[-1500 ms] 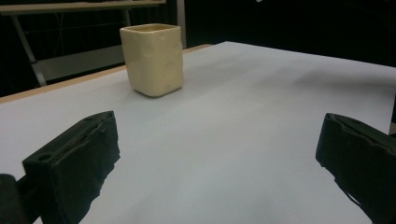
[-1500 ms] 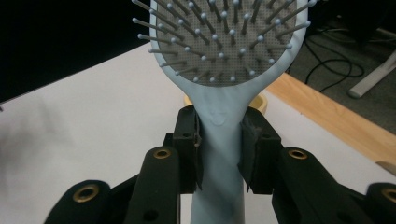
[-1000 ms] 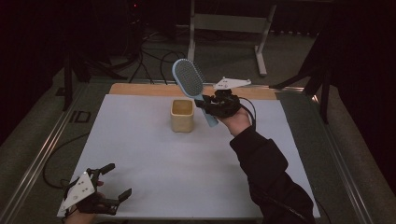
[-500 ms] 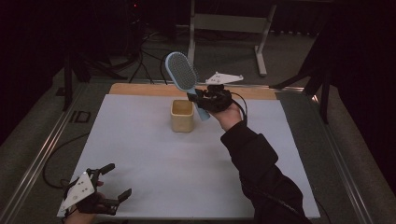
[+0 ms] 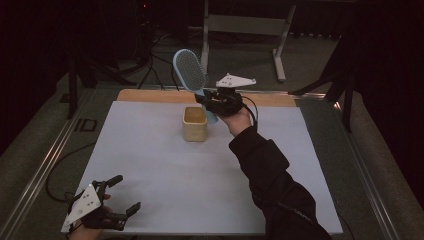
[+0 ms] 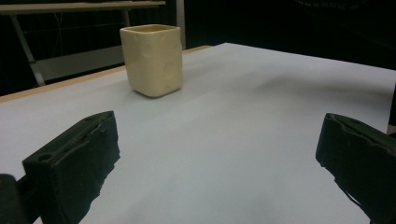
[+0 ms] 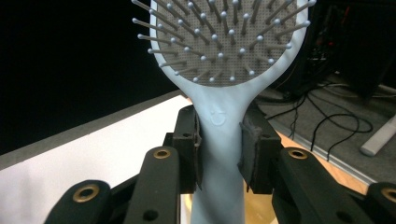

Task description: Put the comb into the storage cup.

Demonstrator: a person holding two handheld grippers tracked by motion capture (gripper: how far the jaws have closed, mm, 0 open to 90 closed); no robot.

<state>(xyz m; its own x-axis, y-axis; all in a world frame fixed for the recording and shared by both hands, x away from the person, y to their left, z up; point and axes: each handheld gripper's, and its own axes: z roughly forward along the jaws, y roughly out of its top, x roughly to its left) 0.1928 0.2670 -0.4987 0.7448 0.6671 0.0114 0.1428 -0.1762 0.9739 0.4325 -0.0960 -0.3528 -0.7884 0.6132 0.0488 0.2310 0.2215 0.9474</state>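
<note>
With pale blue plastic paddle hairbrush (image 5: pixel 191 74) clamped at the handle by right tongs (image 5: pixel 216 101): pick-up stage judged complete. Handle pinched from both sides between the two black pads (image 7: pixel 190 148), as seen in the right gripper view; bristle head raised above the grip, tilted up and away from the person. Lower end of handle hanging just beside and partly above the open mouth of the cream square ceramic cup (image 5: pixel 195 123), not yet inside as far as can be told. Cup upright on the white-covered bench (image 5: pixel 160 175), towards the far edge, apparently empty at the visible rim (image 6: pixel 149 29).

Left tongs (image 5: pixel 116 199) at the near left corner of the bench, jaws spread wide, nothing between them; well apart from cup and brush.

Remaining, as judged: align handle over cup opening, lower handle-first until seated, then release. Caution: tall brush in a small cup, likely to lean or tip on release.
</note>
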